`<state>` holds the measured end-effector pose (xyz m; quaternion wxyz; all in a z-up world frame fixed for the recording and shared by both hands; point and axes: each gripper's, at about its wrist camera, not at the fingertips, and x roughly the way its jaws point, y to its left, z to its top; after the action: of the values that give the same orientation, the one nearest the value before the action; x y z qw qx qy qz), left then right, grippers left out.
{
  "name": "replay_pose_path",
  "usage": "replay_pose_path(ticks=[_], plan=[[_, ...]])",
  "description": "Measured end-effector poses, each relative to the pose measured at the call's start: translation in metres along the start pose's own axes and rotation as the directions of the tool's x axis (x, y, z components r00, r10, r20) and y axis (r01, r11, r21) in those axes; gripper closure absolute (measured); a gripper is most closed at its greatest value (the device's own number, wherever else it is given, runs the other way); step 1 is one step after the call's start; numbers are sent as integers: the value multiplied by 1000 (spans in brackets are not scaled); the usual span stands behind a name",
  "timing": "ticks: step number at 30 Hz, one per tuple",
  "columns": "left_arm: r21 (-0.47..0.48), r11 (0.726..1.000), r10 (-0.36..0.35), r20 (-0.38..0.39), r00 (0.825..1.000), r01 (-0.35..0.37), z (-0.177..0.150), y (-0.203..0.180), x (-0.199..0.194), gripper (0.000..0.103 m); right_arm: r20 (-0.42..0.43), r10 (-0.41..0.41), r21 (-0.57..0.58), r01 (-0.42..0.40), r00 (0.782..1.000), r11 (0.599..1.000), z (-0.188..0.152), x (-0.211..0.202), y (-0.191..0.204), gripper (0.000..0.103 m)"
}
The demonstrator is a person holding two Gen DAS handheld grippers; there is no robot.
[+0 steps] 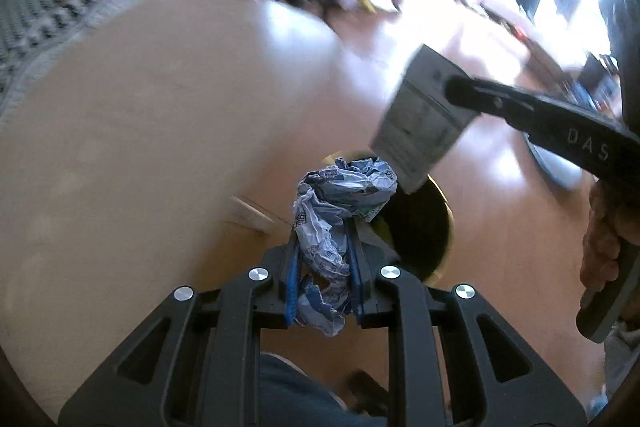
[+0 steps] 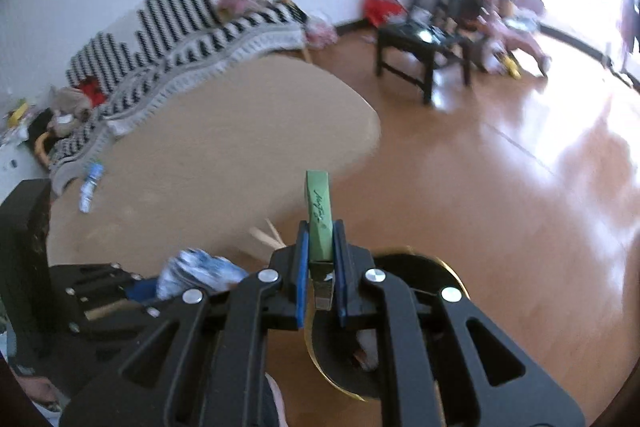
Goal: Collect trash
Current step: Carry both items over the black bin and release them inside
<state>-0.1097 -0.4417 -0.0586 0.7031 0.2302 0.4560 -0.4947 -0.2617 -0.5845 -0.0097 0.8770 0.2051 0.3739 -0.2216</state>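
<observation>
Trash in both grippers: left gripper point(image 1: 326, 259) jaws clenched on crumpled wrapper point(image 1: 340, 203), right gripper point(image 2: 320, 259) jaws pinching flat carton point(image 2: 319, 211), both over bin point(image 1: 424, 223), unreleased; bottle point(image 2: 90, 187) remains on far bench point(image 2: 220, 131)

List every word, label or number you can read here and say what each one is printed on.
"DAS": pale letters on the black right gripper, seen from the left wrist.
Crumpled wrapper in the left gripper: blue print, too creased to read.
Flat box: grey panel of fine print, too blurred.
Same box, green edge: dark script, not legible.
</observation>
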Motion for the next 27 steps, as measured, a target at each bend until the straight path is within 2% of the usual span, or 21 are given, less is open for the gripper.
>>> replay_pose_path(ticks=[3,7,13,22,23,24,25,26,27], plan=[[15,999,-44,-75,996,45,-2,-17,30,84,-58,-31,35,33,998,999,-26,13,-29,91],[19,996,-79,-131,988,82,1,-29,60,84,-114,-50,73,59,992,996,-45,32,-55,91],[13,995,-96,-176,980,100,8,-33,83,84,-152,-53,90,67,987,994,-49,49,-68,91],[12,993,-113,-200,973,118,5,-38,98,82,-177,-54,93,72,983,993,-38,63,-68,91],[14,993,-116,-203,972,121,5,-40,101,70,-183,-50,93,68,982,993,-36,64,-69,91],[15,992,-117,-204,972,122,4,-41,101,38,-184,-50,94,69,982,993,-35,63,-68,91],[19,994,-106,-195,975,111,4,-41,100,20,-184,-63,92,81,981,992,-33,62,-68,87],[28,995,-89,-160,983,95,4,-42,95,6,-176,-97,81,113,980,990,-29,57,-67,76],[34,995,-88,-143,986,94,6,-42,92,6,-158,-110,83,125,981,989,-27,54,-68,32]])
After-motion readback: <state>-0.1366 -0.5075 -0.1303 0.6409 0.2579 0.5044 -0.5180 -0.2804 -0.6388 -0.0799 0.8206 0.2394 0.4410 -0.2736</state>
